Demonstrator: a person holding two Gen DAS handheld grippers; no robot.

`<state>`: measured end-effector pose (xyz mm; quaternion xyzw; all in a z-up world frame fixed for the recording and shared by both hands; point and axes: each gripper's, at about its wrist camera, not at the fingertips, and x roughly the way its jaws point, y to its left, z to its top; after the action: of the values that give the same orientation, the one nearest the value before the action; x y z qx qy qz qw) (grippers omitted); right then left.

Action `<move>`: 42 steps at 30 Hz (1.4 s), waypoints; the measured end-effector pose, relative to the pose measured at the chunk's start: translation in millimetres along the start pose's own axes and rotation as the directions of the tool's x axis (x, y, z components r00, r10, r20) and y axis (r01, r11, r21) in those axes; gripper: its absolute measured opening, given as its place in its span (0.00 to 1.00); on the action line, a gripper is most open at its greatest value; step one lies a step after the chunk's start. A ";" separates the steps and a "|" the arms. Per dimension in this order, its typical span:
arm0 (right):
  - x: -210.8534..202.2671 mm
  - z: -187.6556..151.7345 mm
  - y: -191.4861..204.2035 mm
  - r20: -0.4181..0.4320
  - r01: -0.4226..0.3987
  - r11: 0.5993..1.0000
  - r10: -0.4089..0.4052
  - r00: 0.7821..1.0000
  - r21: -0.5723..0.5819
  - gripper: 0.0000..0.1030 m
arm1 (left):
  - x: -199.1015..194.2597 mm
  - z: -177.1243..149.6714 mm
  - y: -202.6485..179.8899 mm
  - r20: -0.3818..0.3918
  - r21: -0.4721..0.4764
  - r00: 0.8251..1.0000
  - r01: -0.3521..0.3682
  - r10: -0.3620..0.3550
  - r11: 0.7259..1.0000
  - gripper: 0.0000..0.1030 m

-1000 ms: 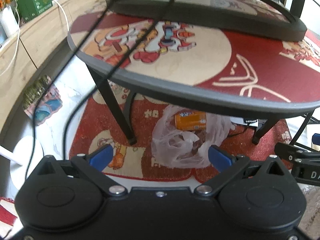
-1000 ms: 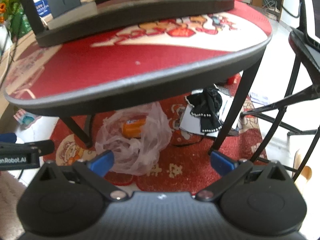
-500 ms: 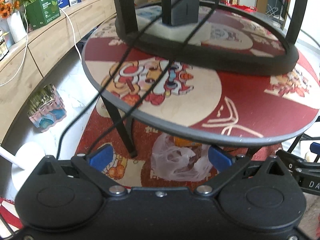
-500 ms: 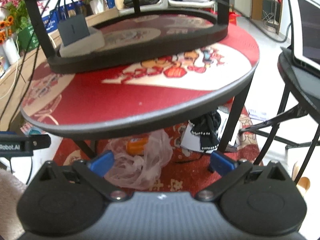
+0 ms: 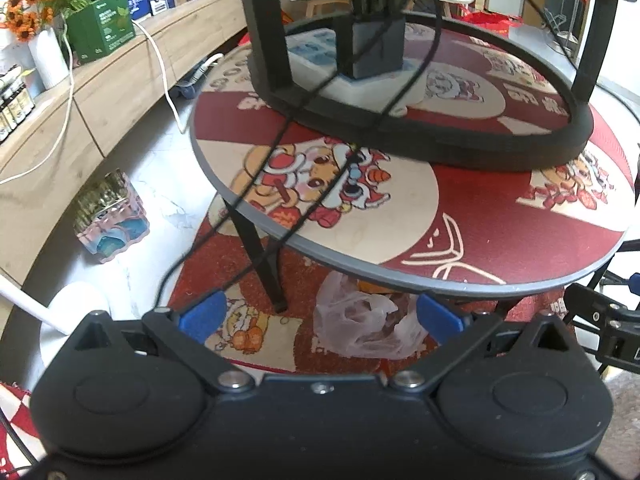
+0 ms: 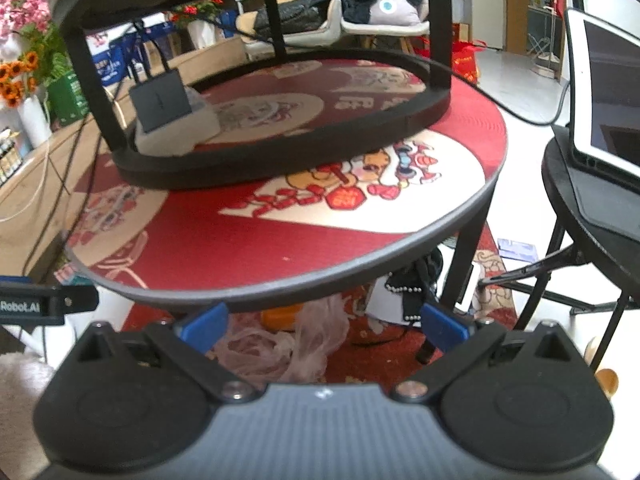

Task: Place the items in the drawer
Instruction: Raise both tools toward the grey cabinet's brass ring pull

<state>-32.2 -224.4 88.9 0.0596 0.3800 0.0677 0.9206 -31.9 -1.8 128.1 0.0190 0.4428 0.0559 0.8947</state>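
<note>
place: home living room | signs: wooden sideboard (image 5: 100, 92) — sunflower vase (image 5: 44, 56) — festive red rug (image 5: 256, 344) — cushioned chair (image 6: 372, 20)

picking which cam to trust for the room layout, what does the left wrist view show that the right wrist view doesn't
Only the left wrist view shows the pink and blue shrink-wrapped pack on the floor and the white round lamp base.

Only the right wrist view shows the open grey laptop on a black side stand, and the black beaded garment under the table.

Both show the round red cartoon-print table, the black box on the raised black ring shelf, the clear plastic bag, and open, empty grippers: left gripper, right gripper.
</note>
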 end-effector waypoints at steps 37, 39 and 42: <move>-122.5 112.3 23.5 0.431 -0.090 0.995 0.102 0.896 -0.047 0.99 | -119.2 77.2 8.8 0.348 -0.021 0.935 0.075 -0.063 0.997 1.00; -127.0 118.9 23.9 0.452 -0.095 0.994 0.106 0.886 -0.046 0.99 | -124.5 81.7 11.6 0.365 -0.025 0.928 0.084 -0.069 0.996 1.00; -133.0 128.7 25.9 0.484 -0.103 0.993 0.119 0.867 -0.060 0.99 | -132.7 88.7 15.5 0.391 -0.029 0.916 0.103 -0.083 0.994 1.00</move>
<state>-36.5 -229.1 275.7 0.0819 0.1310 0.1093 0.9819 -42.6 -0.5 288.2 -0.0134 0.2549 0.0193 0.9667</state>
